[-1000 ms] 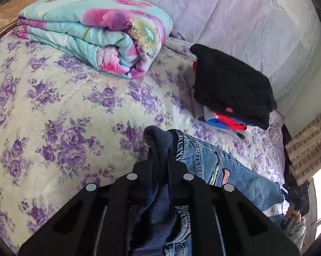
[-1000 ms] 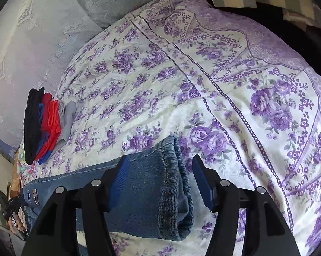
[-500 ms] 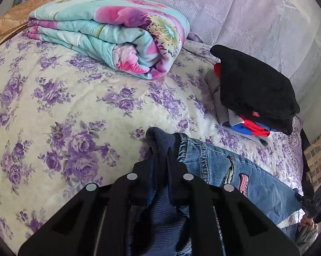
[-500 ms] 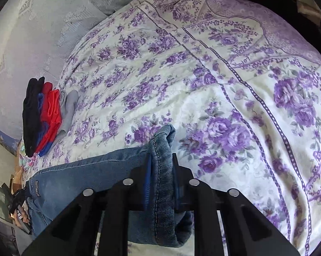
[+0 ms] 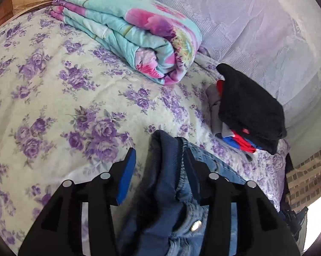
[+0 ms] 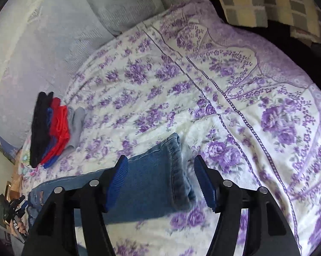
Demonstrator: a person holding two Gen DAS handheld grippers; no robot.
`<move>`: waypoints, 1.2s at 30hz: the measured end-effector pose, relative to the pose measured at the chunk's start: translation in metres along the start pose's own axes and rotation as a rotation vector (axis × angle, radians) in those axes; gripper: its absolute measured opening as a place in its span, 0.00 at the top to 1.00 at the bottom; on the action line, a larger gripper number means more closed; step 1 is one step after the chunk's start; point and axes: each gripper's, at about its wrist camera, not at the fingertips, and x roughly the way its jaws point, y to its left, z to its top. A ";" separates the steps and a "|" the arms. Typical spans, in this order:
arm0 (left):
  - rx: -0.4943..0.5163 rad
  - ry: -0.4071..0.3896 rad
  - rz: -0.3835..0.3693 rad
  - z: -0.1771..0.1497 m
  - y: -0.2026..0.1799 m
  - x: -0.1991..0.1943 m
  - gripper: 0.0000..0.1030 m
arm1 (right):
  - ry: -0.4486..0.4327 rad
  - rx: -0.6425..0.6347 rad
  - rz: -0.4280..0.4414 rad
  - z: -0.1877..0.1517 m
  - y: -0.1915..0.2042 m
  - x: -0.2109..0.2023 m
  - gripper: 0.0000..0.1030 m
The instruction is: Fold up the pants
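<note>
- I see a bed (image 5: 53,89) under a purple-flowered sheet.
- Pale lace curtain (image 5: 256,27) behind it.
- Brick wall (image 5: 307,175) at right, daylight beside it.

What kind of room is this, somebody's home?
Most likely a bedroom in a home: a bed under a purple-flowered bedspread, a folded floral quilt at its far side, and a stack of folded clothes beside the jeans.

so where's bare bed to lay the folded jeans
Free: the floral bedspread beyond the jeans, toward the checked pillow; also between jeans and rolled quilt. Crowded: the stack of clothes by the wall.
</note>
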 end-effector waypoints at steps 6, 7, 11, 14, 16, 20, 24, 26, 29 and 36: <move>0.092 -0.012 0.044 -0.046 0.007 -0.080 0.38 | -0.047 -0.003 0.053 -0.053 -0.004 -0.079 0.30; 0.084 -0.008 0.034 -0.057 0.014 -0.092 0.37 | -0.052 0.010 0.069 -0.064 -0.006 -0.088 0.29; 0.040 0.044 0.011 -0.096 0.036 -0.111 0.33 | -0.051 0.045 0.121 -0.105 -0.015 -0.116 0.29; 0.006 0.081 0.009 -0.118 0.048 -0.107 0.32 | -0.042 0.069 0.160 -0.131 -0.022 -0.133 0.28; -0.007 0.081 0.012 -0.124 0.051 -0.102 0.32 | -0.007 0.131 0.213 -0.144 -0.031 -0.139 0.24; -0.022 0.107 -0.012 -0.113 0.040 -0.092 0.23 | 0.060 0.182 0.168 -0.153 -0.042 -0.141 0.24; 0.026 0.156 0.004 -0.113 0.021 -0.079 0.23 | 0.042 0.190 0.143 -0.166 -0.046 -0.149 0.24; 0.045 0.168 0.010 -0.120 0.015 -0.074 0.23 | 0.057 0.191 0.143 -0.175 -0.047 -0.149 0.24; 0.076 0.152 0.037 -0.125 0.011 -0.070 0.20 | 0.079 0.188 0.142 -0.188 -0.048 -0.151 0.24; 0.041 0.091 0.060 -0.125 0.001 -0.060 0.08 | 0.104 0.240 0.175 -0.217 -0.057 -0.153 0.24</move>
